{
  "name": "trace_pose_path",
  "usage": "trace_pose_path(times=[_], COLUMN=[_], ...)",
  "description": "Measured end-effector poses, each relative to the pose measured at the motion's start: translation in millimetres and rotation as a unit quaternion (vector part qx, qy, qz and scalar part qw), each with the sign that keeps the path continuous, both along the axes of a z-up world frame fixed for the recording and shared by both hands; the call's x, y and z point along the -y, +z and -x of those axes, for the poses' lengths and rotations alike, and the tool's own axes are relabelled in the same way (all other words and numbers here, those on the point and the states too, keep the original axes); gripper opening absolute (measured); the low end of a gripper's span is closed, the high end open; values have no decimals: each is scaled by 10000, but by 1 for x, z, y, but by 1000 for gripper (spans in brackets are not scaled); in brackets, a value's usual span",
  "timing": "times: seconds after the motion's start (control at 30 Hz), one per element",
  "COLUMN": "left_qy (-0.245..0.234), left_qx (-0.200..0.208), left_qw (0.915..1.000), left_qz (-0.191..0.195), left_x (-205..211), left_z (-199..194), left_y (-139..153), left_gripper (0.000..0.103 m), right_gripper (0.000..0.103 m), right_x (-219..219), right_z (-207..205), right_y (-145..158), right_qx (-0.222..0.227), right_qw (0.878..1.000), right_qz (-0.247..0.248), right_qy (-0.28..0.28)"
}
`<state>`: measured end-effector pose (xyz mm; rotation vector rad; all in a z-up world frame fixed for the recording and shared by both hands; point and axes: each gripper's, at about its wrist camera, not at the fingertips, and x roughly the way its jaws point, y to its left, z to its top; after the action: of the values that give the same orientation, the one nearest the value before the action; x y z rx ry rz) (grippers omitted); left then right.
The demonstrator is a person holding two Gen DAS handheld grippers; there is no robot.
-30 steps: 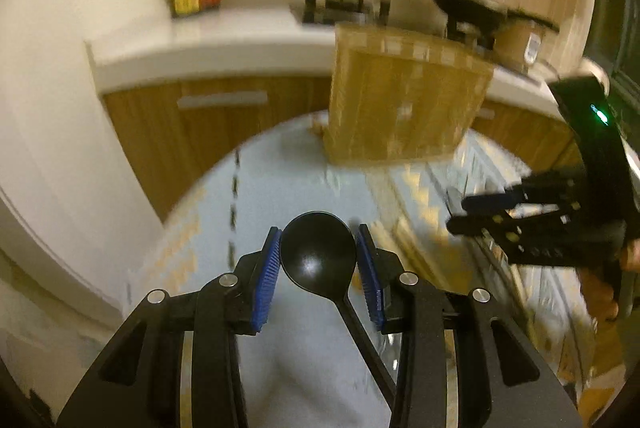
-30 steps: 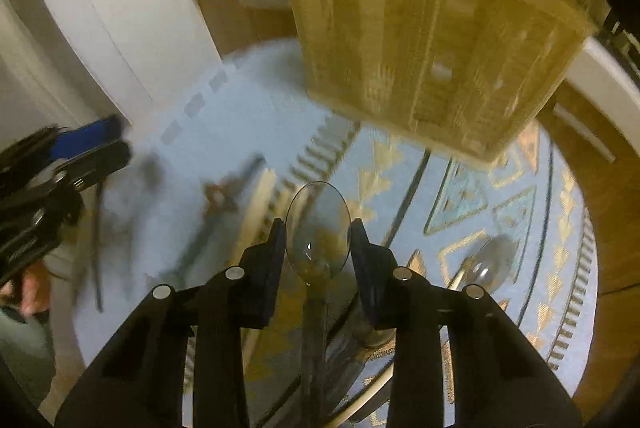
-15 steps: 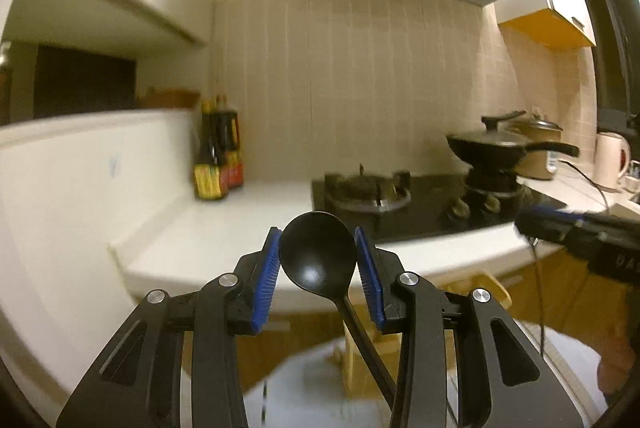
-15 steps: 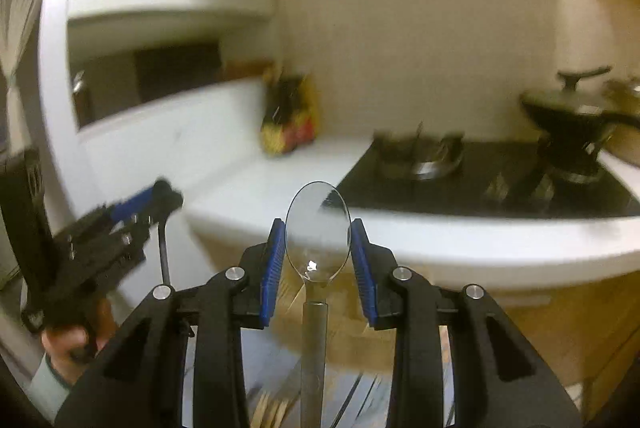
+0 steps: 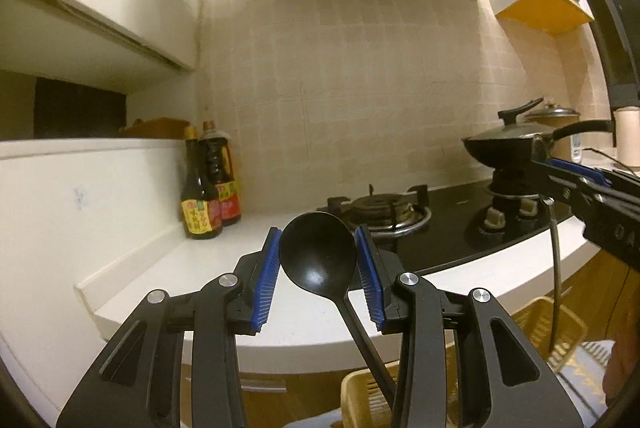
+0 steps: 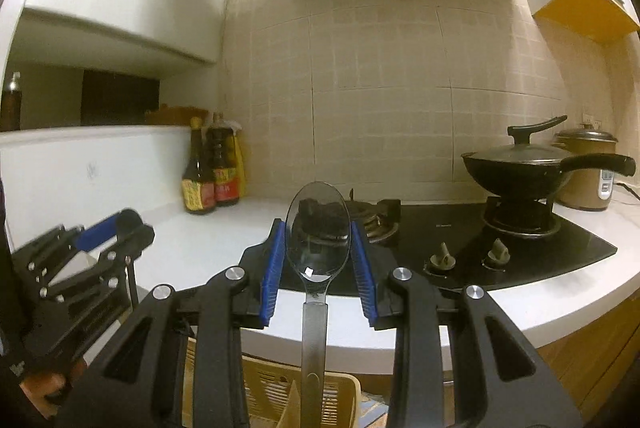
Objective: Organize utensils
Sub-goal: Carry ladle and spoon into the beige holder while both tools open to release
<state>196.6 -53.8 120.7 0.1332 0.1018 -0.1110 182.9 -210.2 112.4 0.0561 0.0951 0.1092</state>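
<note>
Both tongs are loaded, each pinching a spoon by the bowl. Starting at the left: the left gripper (image 5: 318, 278) has its blue pads (image 5: 266, 282) closed on the bowl edges of a black spoon (image 5: 318, 258), whose handle trails down toward 5 o'clock over the tan slotted basket (image 5: 360, 394) below. It looks like light, stiff plastic — matte, so probably not very slippery. A hold on the rounded bowl lets the handle swing; the neck would likely be steadier.

Further right, the right gripper (image 6: 318, 268) is clamped the same way on a clear spoon (image 6: 317, 240) (smooth, glossy, likely slicker and more brittle), handle hanging straight toward 6 o'clock above the basket (image 6: 276, 388). Gentle pressure seems wise.

Beyond, at 12 o'clock, sits the white counter (image 6: 208, 244), with sauce bottles (image 6: 210, 172) at 10 o'clock.
</note>
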Motion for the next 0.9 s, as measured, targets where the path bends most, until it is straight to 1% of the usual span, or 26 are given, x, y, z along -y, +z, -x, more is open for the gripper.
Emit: trace_pose_path(times=[0.1, 0.23, 0.3, 0.4, 0.43, 0.47, 0.5, 0.53, 0.57, 0.67, 0.77, 0.9], left_qy=[-11, 100, 68, -15, -77, -156, -222, -267, -311, -385, -565, -890], left_qx=[-11, 67, 18, -37, -77, -115, -139, -166, -218, -338, -567, -1070], left_qw=[10000, 9997, 9997, 9997, 9997, 9996, 9995, 9994, 9992, 9987, 9962, 9866], left_qz=[26, -199, -252, -254, -240, -196, -149, -111, -94, 30, 333, 850], left_x=[-1, 4, 5, 4, 3, 1, -1, -3, -5, -12, -26, -48], left_z=[-3, 0, 2, 7, 10, 13, 16, 18, 22, 32, 45, 61], left_y=[-11, -23, -27, -29, -29, -28, -28, -28, -27, -24, -18, -12], left_gripper=[36, 36, 36, 38, 43, 48, 58, 60, 60, 60, 60, 60], right_gripper=[30, 30, 30, 30, 31, 31, 35, 48, 51, 51, 51, 51], right_x=[3, 9, 12, 14, 15, 17, 18, 18, 20, 21, 24, 26], right_z=[-5, -9, -8, -2, 0, 2, 5, 7, 11, 22, 37, 59], right_y=[-11, -22, -27, -31, -32, -33, -35, -36, -37, -38, -36, -29], right_qx=[-8, -210, -290, -427, -492, -579, -661, -724, -774, -921, -1086, -1375], right_qw=[10000, 9995, 9991, 9980, 9974, 9964, 9953, 9945, 9935, 9914, 9895, 9870], right_qz=[-14, -208, -277, -419, -480, -555, -611, -658, -728, -806, -837, -743], right_qy=[-38, 91, 113, 185, 227, 284, 346, 384, 414, 472, 466, 378])
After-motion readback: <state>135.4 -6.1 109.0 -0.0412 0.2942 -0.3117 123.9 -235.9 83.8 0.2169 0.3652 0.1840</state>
